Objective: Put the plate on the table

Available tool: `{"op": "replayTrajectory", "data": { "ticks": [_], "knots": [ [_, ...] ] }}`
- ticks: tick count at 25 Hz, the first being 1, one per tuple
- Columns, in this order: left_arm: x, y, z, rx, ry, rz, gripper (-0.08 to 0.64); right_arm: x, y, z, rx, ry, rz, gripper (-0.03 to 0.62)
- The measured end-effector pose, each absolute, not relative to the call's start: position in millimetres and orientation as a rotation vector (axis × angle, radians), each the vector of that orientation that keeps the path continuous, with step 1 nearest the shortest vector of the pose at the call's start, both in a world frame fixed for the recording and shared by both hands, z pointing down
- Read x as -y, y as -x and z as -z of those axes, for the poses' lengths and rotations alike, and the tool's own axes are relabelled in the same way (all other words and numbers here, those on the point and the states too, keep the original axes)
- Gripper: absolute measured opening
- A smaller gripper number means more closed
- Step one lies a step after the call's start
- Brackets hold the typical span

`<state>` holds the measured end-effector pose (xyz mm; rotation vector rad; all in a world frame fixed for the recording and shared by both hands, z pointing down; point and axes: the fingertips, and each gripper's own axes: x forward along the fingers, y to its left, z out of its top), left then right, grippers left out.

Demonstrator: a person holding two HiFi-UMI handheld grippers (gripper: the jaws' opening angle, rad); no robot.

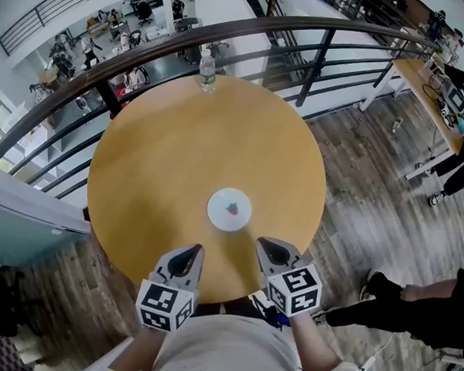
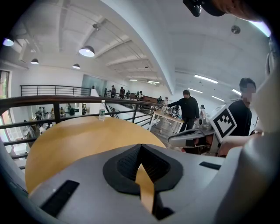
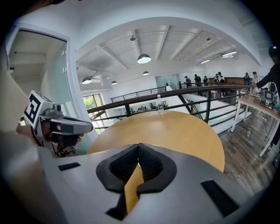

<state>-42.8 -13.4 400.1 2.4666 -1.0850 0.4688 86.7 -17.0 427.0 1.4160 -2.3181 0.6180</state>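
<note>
Plate [image 1: 229,209] is set on table [image 1: 158,164] at lower centre, so left gripper [image 1: 189,255] and right gripper [image 1: 269,247] (jaws pressed together, empty) are held clear.

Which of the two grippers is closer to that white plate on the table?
Right, by a little. The right gripper is just off the plate's near right edge; the left gripper is off its near left, a bit farther back toward the person.

Bright, even indoor light; strong fisheye distortion
</note>
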Motion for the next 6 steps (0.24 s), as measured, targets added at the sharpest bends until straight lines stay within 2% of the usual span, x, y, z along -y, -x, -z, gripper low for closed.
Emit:
{"op": "replayTrajectory", "data": {
  "ticks": [6],
  "knots": [
    [8.9,43.3,-398.3,1.09,-2.46,-0.464,0.023,13.4,-86.5,-424.3,2.321,-1.417,-0.619,0.025]
  ]
}}
